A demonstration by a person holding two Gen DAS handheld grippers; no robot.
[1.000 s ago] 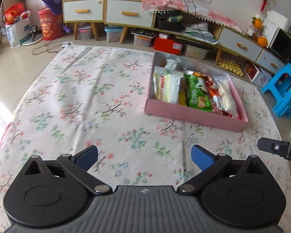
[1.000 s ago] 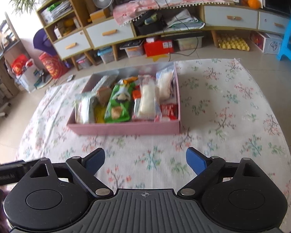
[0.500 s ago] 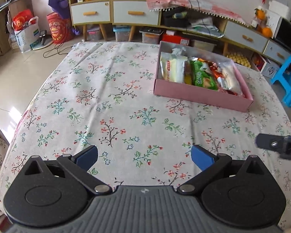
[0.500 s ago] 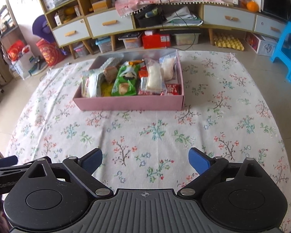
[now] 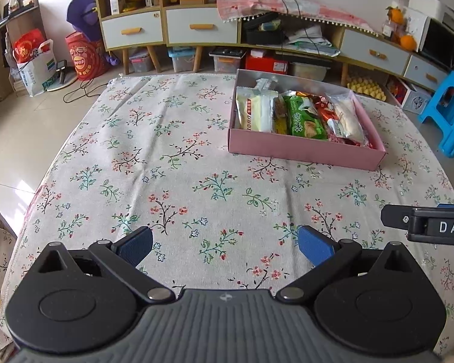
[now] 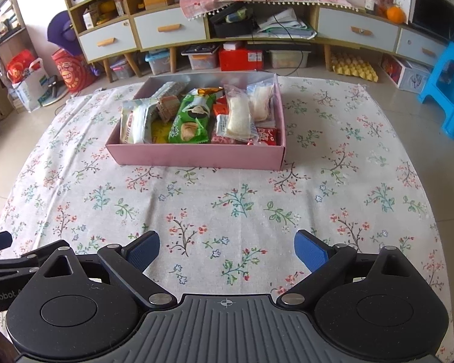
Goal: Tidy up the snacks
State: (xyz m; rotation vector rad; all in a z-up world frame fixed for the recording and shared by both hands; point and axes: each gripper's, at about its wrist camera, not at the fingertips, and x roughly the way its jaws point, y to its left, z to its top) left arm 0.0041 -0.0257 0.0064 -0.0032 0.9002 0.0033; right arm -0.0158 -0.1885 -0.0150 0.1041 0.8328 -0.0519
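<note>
On the floral cloth (image 6: 227,199), a pink box (image 6: 196,154) holds snack packets (image 6: 190,121), perhaps biscuits; both hand-held grippers (image 5: 225,246) (image 6: 227,249) gape empty.

Pink box (image 6: 196,155), green snack packet (image 6: 190,121), floral cream tablecloth (image 6: 227,205), blue fingers (image 6: 310,254)

Your snacks (image 6: 193,118): assorted wrapped packets, lying side by side inside the open pink box (image 6: 196,157).

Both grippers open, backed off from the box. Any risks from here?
1. The snacks are heaped in the pink box; the clear bun packet lies on top of others and could slide out if nudged.
2. The left gripper and right gripper sit close side by side and could collide if either swings.
</note>
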